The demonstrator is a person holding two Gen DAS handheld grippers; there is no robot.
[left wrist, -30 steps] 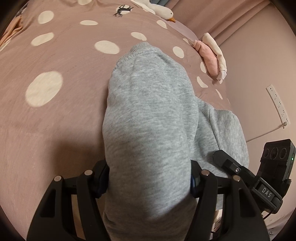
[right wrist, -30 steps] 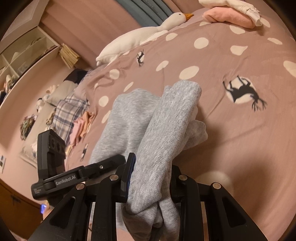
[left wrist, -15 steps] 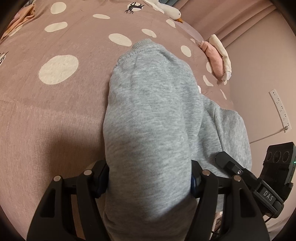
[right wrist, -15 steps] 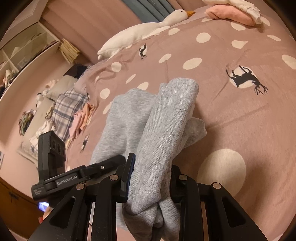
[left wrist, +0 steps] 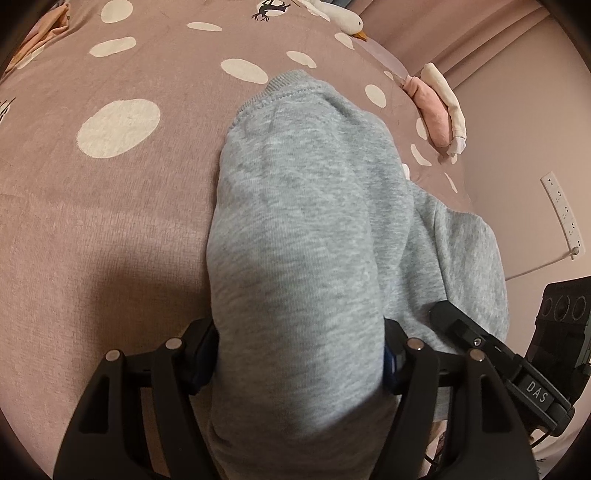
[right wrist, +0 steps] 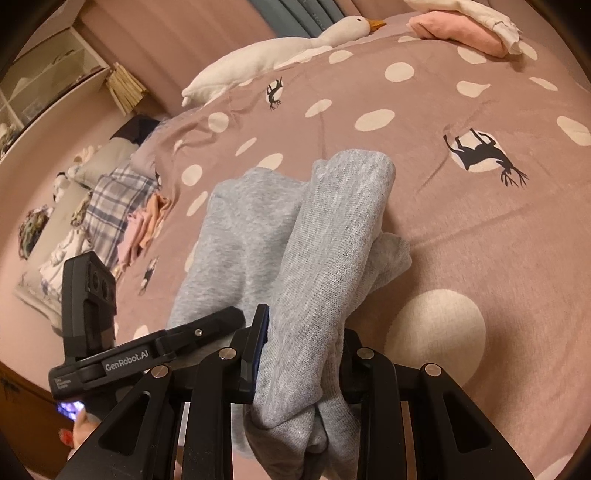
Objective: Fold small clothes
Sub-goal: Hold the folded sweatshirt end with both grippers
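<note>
Left gripper (left wrist: 299,363) has a thick roll of the grey garment (left wrist: 306,206) between its jaws, which are easing apart now; pads look to be touching cloth both sides, so grip is loosening, not gone. Right gripper (right wrist: 303,354) is narrow, clamped on a bunched fold of the same garment (right wrist: 332,236), w/ cloth hanging below the jaws.

Garment lies on the bed (left wrist: 92,229), dotted pink cover, near the front edge; far end w/ ribbed hem rests on the cover, near end is lifted by both grippers. Folded pink/white clothes (right wrist: 465,26) sit well apart at the far side.

Step, as I read it: mid-fold, near end carried over the rest & about to be laid down. Next needs: lower both ends level, line up edges w/ far hem, let go w/o dragging cloth back, then smooth it flat.
</note>
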